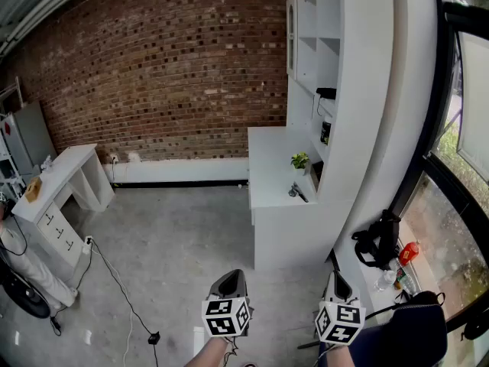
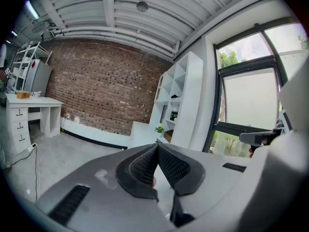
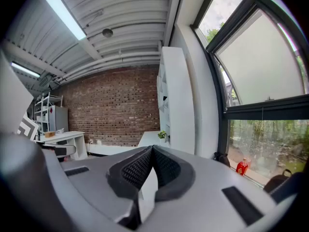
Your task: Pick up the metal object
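The left claw [image 2: 157, 145] and right claw [image 3: 152, 148] have shells of smooth, matt grey plastic. Their pads [image 2: 144, 166] are black, finely ribbed and look rubbery. The back wall [image 1: 168, 67] is rough, matt red-brown brick with paler mortar. The floor [image 1: 176, 243] is smooth grey concrete with a faint sheen. The shelf unit [image 1: 359, 90] and its worktop [image 1: 269, 167] are smooth white, satin rather than glossy (painted board or laminate, I cannot tell which). The small object [image 1: 296, 193] on the worktop glints grey like metal. The ceiling [image 2: 145, 28] is ribbed white sheeting. The bag [image 1: 380, 239] looks like matt black cloth.
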A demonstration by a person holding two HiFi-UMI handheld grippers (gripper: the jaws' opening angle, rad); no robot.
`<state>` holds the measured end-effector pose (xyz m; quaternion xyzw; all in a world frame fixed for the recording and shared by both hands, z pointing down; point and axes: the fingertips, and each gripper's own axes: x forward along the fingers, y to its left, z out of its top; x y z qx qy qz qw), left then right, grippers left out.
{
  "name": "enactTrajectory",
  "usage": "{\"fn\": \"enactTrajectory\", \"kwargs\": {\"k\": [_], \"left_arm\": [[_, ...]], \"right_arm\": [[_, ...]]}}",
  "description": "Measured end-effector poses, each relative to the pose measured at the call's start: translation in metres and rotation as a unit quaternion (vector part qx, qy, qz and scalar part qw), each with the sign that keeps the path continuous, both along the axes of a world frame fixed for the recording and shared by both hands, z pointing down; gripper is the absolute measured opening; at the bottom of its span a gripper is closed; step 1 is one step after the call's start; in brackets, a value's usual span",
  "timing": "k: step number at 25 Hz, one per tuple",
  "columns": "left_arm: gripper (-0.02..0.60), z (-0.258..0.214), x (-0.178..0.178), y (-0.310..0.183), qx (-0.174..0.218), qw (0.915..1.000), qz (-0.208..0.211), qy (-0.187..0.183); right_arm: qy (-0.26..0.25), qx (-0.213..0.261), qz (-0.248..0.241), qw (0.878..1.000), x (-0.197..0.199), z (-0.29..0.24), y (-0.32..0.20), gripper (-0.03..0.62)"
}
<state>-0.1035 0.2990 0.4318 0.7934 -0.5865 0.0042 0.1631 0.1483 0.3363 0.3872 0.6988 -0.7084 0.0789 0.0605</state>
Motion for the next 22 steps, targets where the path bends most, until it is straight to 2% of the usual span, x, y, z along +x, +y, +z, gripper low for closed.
{"fn": "enactTrajectory", "kwargs": {"k": [8,22], "left_arm": [[0.011,0.002,0.0,-0.003,-0.001,1.0,0.006,-0.007],[0.011,0.006,-0.005,-0.011,-0.004,0.9999,0.008,-0.012]], "right_arm": [[-0.005,-0.002,0.006,1.0,-0.002,0.004,-0.001,0.0],[-0.008,-0.003,-0.02,1.0,-0.016,0.008,-0.012,0.006]]}}
